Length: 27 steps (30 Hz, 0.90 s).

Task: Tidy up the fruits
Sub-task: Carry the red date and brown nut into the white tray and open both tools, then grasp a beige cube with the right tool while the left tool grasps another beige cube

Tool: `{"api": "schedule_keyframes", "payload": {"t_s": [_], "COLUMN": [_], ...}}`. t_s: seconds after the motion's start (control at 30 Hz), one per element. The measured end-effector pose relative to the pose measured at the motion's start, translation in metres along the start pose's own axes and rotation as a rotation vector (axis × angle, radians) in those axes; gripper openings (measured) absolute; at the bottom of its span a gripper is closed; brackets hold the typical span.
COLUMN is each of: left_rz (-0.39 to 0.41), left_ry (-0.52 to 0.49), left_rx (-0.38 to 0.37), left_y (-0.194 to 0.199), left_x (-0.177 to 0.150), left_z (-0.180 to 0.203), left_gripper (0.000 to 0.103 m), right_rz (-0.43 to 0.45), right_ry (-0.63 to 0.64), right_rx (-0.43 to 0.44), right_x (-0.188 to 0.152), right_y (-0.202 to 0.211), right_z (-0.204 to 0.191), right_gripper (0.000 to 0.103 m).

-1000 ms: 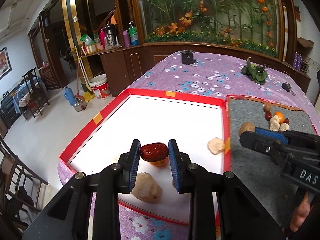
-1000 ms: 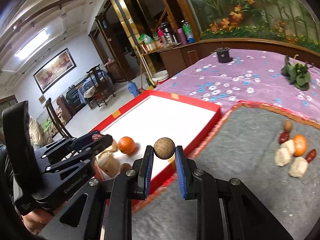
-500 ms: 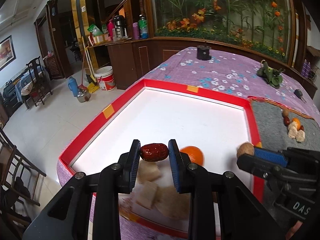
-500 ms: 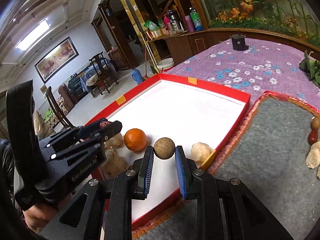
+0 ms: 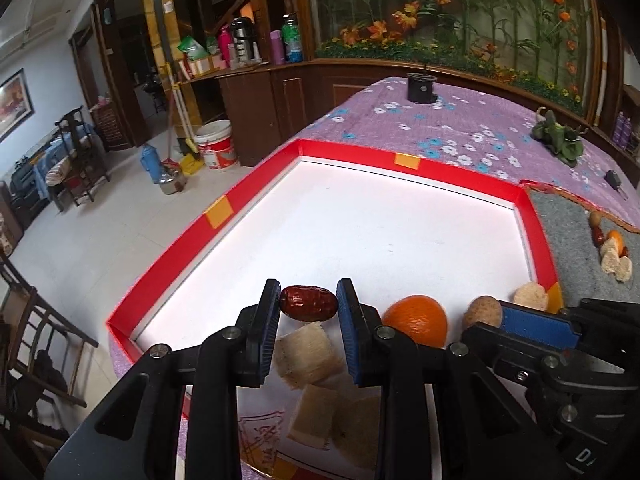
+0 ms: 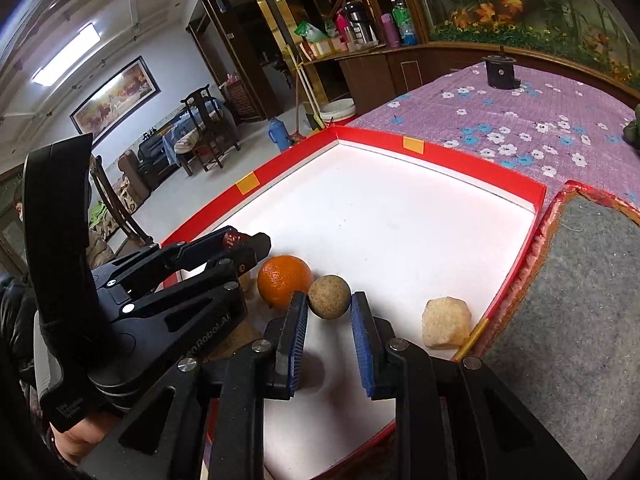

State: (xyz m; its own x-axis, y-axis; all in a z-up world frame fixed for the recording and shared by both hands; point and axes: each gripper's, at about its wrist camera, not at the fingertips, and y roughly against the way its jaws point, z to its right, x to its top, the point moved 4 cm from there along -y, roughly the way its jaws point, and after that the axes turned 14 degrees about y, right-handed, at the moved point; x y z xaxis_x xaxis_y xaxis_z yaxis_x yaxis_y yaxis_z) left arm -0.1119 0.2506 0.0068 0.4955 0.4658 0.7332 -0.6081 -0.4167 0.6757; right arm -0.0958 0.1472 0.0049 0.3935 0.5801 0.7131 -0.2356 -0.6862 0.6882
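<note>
My left gripper (image 5: 308,303) is shut on a dark red date (image 5: 307,303), held above the near corner of the white tray with the red rim (image 5: 256,200). Under it lie pale cut chunks (image 5: 306,354). My right gripper (image 6: 329,298) is shut on a round brown fruit (image 6: 329,296), low over the tray floor. An orange (image 6: 283,285) rests on the tray just left of it, and a pale lumpy piece (image 6: 446,322) sits near the tray's right rim. From the right wrist view, the left gripper (image 6: 236,242) shows at the left with the date in its tips.
A grey felt mat (image 5: 572,220) lies right of the tray with several small fruits (image 5: 610,248) on it. The purple flowered cloth (image 5: 460,128) holds a black cylinder (image 5: 420,86) and a green ornament (image 5: 558,140). The table edge drops to the floor at the left.
Both grippers have moved left and down over the tray with their fruits still held. The orange now lies between them, and the cut chunks have come under the left gripper.
</note>
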Motion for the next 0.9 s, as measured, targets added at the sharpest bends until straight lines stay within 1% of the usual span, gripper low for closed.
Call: {"api": "schedule_keyframes", "payload": {"t_s": [0.03, 0.07, 0.1, 0.13, 0.17, 0.2, 0.23, 0.27, 0.3, 0.37, 0.47, 0.67, 0.8, 0.87, 0.9], "left_rz": [-0.003, -0.005, -0.002, 0.0, 0.01, 0.023, 0.039, 0.044, 0.054, 0.069, 0.079, 0.071, 0.07, 0.068, 0.066], "left_ry": [-0.001, -0.003, -0.002, -0.001, 0.0, -0.003, -0.011, -0.015, -0.025, -0.041, -0.076, -0.145, -0.203, -0.229, -0.242], "left_rx": [0.01, 0.014, 0.019, 0.022, 0.03, 0.035, 0.04, 0.041, 0.046, 0.047, 0.033, -0.022, -0.044, -0.057, -0.064], "left_y": [0.0, 0.0, 0.001, 0.002, 0.004, 0.007, 0.012, 0.013, 0.018, 0.024, 0.035, 0.053, 0.064, 0.069, 0.072], "left_x": [-0.001, -0.001, -0.001, -0.001, 0.0, 0.001, 0.002, 0.002, 0.002, 0.002, -0.003, -0.016, -0.027, -0.033, -0.036], "left_z": [0.0, -0.001, -0.001, -0.001, -0.001, -0.001, 0.001, 0.002, 0.005, 0.01, 0.024, 0.058, 0.082, 0.093, 0.099], "left_gripper": [0.028, 0.032, 0.043, 0.049, 0.059, 0.064, 0.066, 0.072, 0.075, 0.078, 0.078, 0.078, 0.078, 0.078, 0.078], "right_rz": [0.0, 0.002, 0.008, 0.016, 0.028, 0.038, 0.045, 0.056, 0.064, 0.082, 0.104, 0.142, 0.177, 0.198, 0.208], "right_ry": [0.001, 0.002, 0.001, 0.0, -0.001, 0.001, 0.002, 0.0, -0.005, -0.021, -0.052, -0.105, -0.155, -0.203, -0.237], "right_rx": [-0.003, -0.011, -0.013, -0.015, -0.02, -0.026, -0.03, -0.035, -0.036, -0.043, -0.057, -0.1, -0.15, -0.186, -0.219], "right_x": [0.0, 0.0, 0.0, 0.0, 0.001, 0.0, 0.001, 0.0, -0.001, -0.004, -0.009, -0.027, -0.047, -0.061, -0.071], "right_y": [0.0, 0.001, 0.002, 0.004, 0.006, 0.009, 0.011, 0.015, 0.018, 0.026, 0.039, 0.076, 0.113, 0.135, 0.148], "right_z": [0.0, 0.001, 0.001, 0.001, 0.002, 0.002, 0.003, 0.004, 0.006, 0.009, 0.02, 0.044, 0.072, 0.091, 0.105], "right_gripper": [0.026, 0.028, 0.035, 0.041, 0.045, 0.045, 0.045, 0.045, 0.045, 0.046, 0.047, 0.048, 0.049, 0.049, 0.049]}}
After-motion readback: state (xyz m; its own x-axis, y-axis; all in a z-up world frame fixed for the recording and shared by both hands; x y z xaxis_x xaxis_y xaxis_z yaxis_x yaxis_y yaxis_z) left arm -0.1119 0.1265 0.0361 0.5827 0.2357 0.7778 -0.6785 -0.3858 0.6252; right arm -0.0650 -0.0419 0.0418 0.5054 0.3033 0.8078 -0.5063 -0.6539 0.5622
